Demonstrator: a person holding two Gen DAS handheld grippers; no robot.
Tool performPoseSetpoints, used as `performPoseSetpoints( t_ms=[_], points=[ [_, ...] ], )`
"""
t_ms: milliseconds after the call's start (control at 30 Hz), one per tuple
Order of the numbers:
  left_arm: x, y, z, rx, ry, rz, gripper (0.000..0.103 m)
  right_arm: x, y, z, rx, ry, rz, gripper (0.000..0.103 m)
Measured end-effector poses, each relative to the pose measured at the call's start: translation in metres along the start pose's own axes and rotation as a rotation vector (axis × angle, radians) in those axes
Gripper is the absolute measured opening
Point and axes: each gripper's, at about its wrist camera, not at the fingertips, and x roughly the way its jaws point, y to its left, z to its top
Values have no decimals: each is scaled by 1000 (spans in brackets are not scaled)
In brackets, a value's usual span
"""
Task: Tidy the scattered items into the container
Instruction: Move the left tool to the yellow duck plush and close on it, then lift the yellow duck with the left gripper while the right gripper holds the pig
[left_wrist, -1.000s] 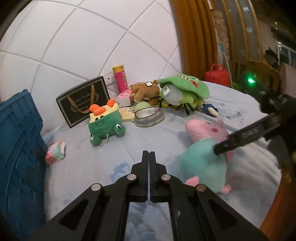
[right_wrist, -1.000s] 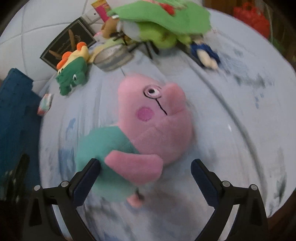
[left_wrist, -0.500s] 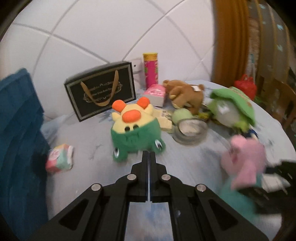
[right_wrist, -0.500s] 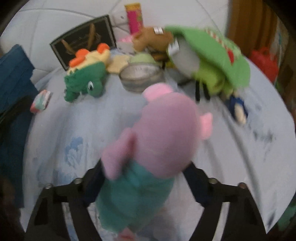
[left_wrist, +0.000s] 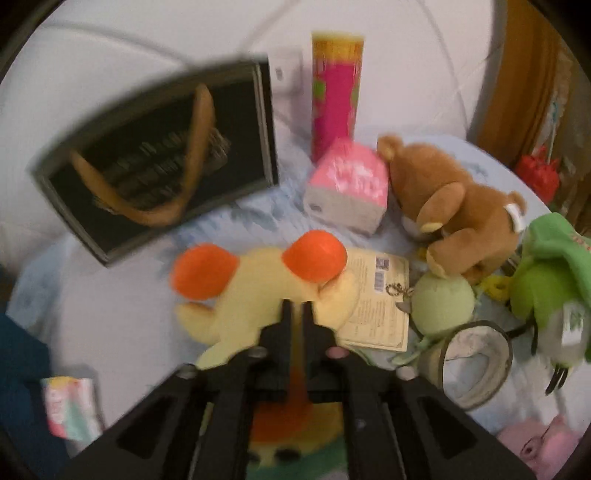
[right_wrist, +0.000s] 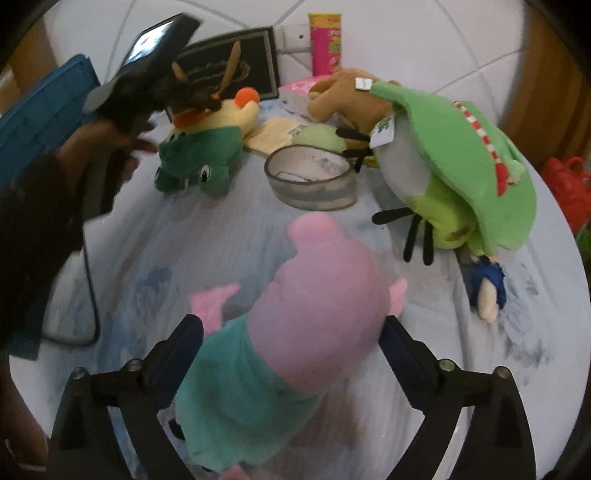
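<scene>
My left gripper (left_wrist: 297, 314) is nearly closed and pressed down onto a yellow and green plush with orange horns (left_wrist: 258, 288); orange plush shows in the narrow gap between the fingers. The same plush (right_wrist: 207, 147) shows in the right wrist view under the left tool. My right gripper (right_wrist: 291, 332) is shut on a pink pig plush in a teal shirt (right_wrist: 295, 332), held above the blue cloth. The blue container (right_wrist: 40, 114) stands at the left.
A brown bear (left_wrist: 454, 210), pink box (left_wrist: 347, 192), pink tube (left_wrist: 334, 88), black gift bag (left_wrist: 159, 162), clear round tub (right_wrist: 312, 177), big green plush (right_wrist: 454, 162) and a small packet (left_wrist: 70, 410) lie on the round table.
My left gripper moved forward and down onto the horned plush. My right gripper closed around the pig plush and lifted it off the cloth.
</scene>
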Motion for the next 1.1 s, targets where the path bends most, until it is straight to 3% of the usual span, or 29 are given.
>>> performPoseSetpoints(
  t_ms=[33,67,100,200,233,367,500,700,800,967,1100],
  points=[
    [7,-5,5,30,12,-1,36,1,1,1,-19,8,8,101],
    [12,-10,7,56,28,7,77,2,3,2,-41,19,17,102],
    [17,-14,10,81,44,15,103,1,4,2,-56,27,22,102],
    [42,-21,7,149,80,184,103,-2,3,4,-71,37,55,102],
    [41,-20,5,148,55,185,103,-4,1,4,-67,38,59,102],
    [19,1,11,38,-22,88,103,-6,-5,0,-45,37,77,102],
    [-21,18,13,-5,-83,-3,103,-7,-11,1,-5,33,115,102],
    [-11,54,28,-93,15,11,103,-14,-15,8,25,20,94,102],
    [17,43,21,-58,111,49,103,-12,-12,7,14,38,63,102],
    [50,17,18,-21,158,-6,103,-11,-12,-2,6,74,7,102],
    [52,8,10,-11,111,8,103,-9,-11,-8,25,97,-6,102]
  ],
)
